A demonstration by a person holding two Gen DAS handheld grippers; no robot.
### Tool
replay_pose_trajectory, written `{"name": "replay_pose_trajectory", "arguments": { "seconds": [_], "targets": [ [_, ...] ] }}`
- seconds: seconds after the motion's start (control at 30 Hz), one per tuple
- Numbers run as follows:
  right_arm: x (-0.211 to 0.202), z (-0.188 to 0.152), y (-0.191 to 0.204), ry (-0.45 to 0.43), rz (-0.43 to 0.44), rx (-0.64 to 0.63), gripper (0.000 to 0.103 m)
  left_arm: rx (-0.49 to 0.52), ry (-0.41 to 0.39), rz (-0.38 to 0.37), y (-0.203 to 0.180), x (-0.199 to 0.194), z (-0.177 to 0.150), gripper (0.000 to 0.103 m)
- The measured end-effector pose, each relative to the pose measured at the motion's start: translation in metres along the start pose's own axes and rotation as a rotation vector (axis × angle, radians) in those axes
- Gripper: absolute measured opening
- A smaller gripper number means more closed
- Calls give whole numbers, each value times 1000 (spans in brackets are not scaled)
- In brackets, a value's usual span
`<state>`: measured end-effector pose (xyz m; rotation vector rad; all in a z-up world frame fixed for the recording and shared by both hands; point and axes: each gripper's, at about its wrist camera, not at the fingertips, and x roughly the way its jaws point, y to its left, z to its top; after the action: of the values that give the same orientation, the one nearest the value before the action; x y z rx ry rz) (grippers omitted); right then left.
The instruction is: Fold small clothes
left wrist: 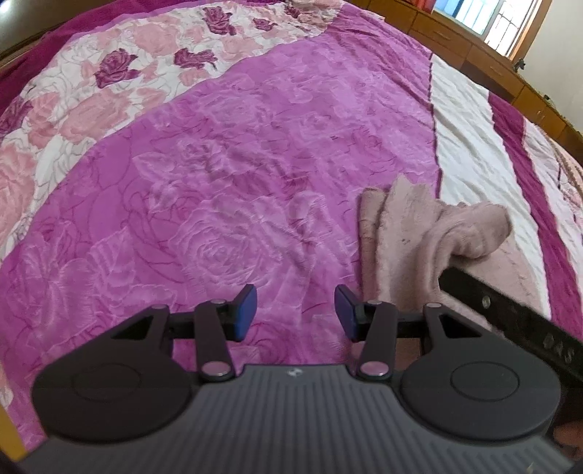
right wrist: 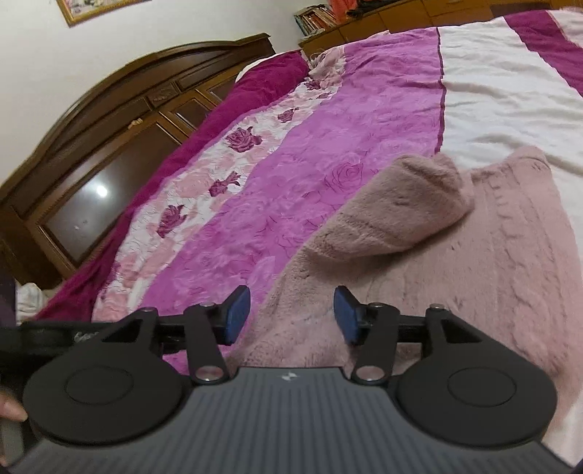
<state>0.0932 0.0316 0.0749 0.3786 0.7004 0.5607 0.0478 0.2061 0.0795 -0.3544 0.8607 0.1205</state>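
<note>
A fluffy pale pink garment [right wrist: 455, 262] lies flat on the bed, with one sleeve or flap [right wrist: 393, 215] folded over onto it. In the left wrist view the same garment [left wrist: 411, 237] sits bunched to the right of my left gripper [left wrist: 295, 311]. That gripper is open over bare magenta bedspread [left wrist: 218, 182], with nothing between its blue pads. My right gripper [right wrist: 291, 311] is open too and hovers low over the garment's near left edge. Its pads stand apart from the fabric and hold nothing.
A black bar [left wrist: 510, 317] crosses the garment at lower right in the left wrist view. A dark wooden headboard [right wrist: 109, 138] stands to the left. Wooden cabinets [left wrist: 473, 47] run along the far side under a window [left wrist: 503, 22]. A white stripe of bedspread [right wrist: 510, 91] lies beyond the garment.
</note>
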Motion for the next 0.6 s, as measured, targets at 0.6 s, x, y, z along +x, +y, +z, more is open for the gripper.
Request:
{"name": "replay_pose_trajectory", "arguments": {
  "seconds": [0.6],
  "targets": [
    [-103, 4, -71, -190, -150, 179, 62, 241, -52, -184, -79, 28, 13, 49]
  ]
}}
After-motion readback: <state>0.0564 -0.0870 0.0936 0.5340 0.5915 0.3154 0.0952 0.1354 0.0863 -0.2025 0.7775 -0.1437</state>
